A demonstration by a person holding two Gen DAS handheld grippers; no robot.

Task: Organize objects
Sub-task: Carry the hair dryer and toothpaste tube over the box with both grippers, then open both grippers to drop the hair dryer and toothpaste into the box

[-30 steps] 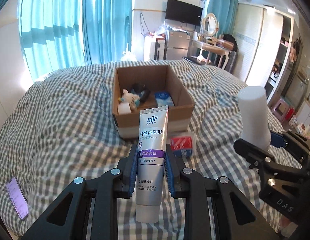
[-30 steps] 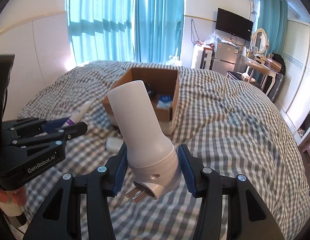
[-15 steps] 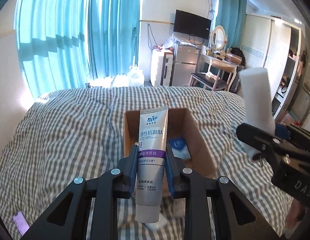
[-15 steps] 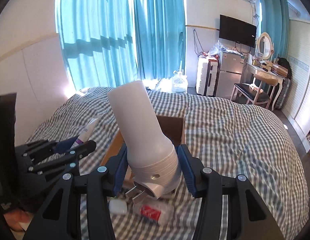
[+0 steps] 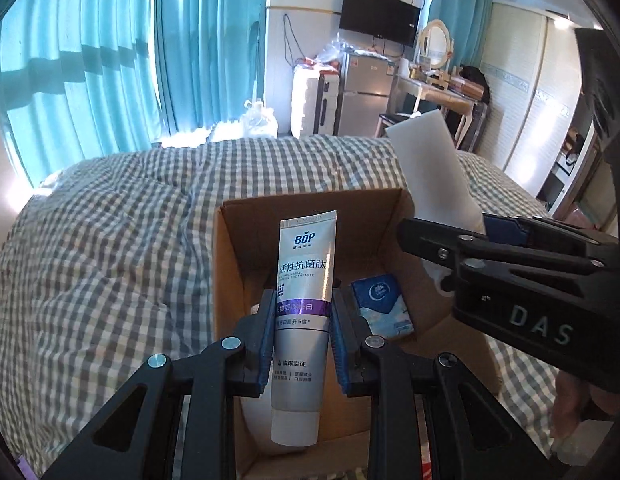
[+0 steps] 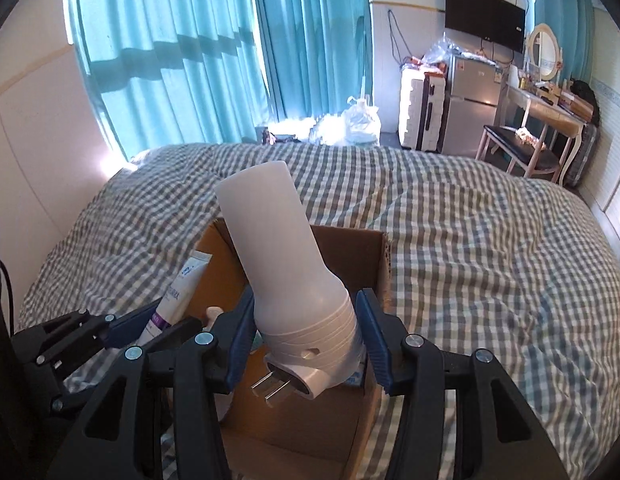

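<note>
While a second earlier both claws hung short of the open brown cardboard box [image 5: 393, 216] with its whole rim ahead of them, both now sat right over its opening, near wall passing under the fingers. Left claw [image 5: 303, 334] was pinching the silver-white toothpaste tube with a purple band [image 5: 304, 280] at mid-body, cap end back toward the palm, crimped end pointing forward over the box interior. Right claw [image 6: 306, 350] was clamped on the white plastic plug-in device with a tapered translucent shade [image 6: 288, 264], gripped at its ribbed base, two metal prongs facing back toward the camera, shade tilted forward-left. In the left view the right claw crossed in from the right, just beside the tube; in the right view the left claw [image 6: 150, 326] sat low-left, tube sticking up from it. Blue-white tissue pack [image 5: 383, 306] lay on the box floor just right of the left fingers. Grey-white checked bedspread [image 6: 489, 248] spread all round.

Judgement: carry phase looked done, both items positioned for release into the box; neither let go yet. Claws were close together, so dropping one at a time seemed safer.
</note>
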